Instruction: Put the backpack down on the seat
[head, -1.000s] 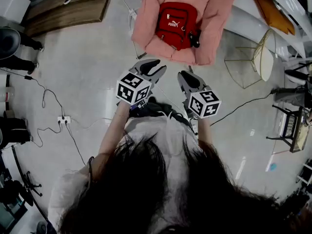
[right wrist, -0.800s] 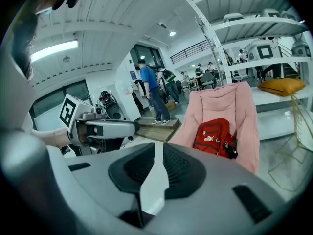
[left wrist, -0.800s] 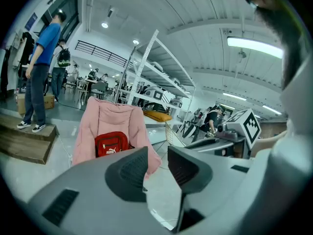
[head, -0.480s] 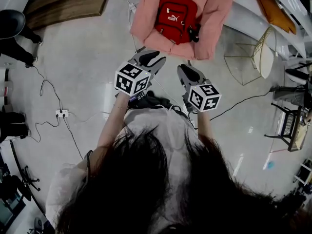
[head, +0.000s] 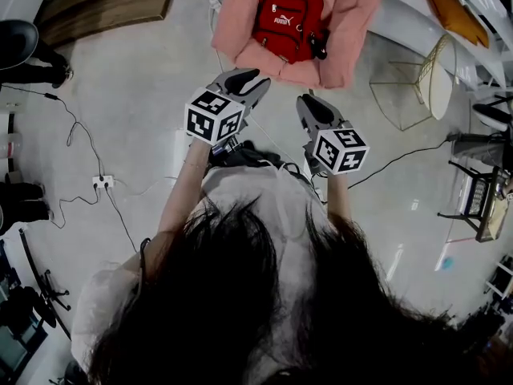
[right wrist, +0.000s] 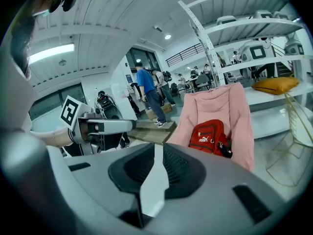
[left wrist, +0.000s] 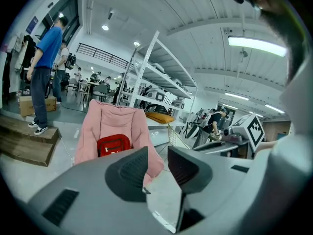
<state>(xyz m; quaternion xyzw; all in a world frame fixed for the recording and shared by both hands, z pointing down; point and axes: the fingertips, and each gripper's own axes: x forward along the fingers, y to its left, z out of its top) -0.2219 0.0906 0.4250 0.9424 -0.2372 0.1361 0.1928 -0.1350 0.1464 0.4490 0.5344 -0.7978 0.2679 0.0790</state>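
Backpack: the red backpack [head: 288,21] with a white logo sits on the seat of the pink padded chair [head: 234,30], leaning upright against the backrest; neither gripper touches it
Beside it: a small black object [head: 319,45] lies on the seat at the backpack's edge, touching it
Left gripper: the left gripper [head: 250,79] is held in front of the person's body, over the grey floor [head: 136,95], pointing toward the chair and well apart from it
Left fingers: released; in the left gripper view the 2 fingers [left wrist: 129,170] stand apart with a clear gap, and only floor shows through it
Right gripper: the right gripper [head: 308,99] is held level with the left one, just beside it, also aimed at the chair and well apart from it
Right fingers: clenched on nothing; in the right gripper view the 2 fingers [right wrist: 177,168] stand almost together, with only a thin slit of floor between them
Around the chair: a gold wire-frame chair [head: 417,95] stands to its right, and a wooden platform [head: 104,2] lies to its left
Further off: a yellow cushion [right wrist: 276,84] rests on a white ledge behind the wire-frame chair, and a person in a blue shirt [left wrist: 46,67] stands on the wooden platform
On the floor: a white power strip [head: 103,182] with trailing cables lies to the left of the person
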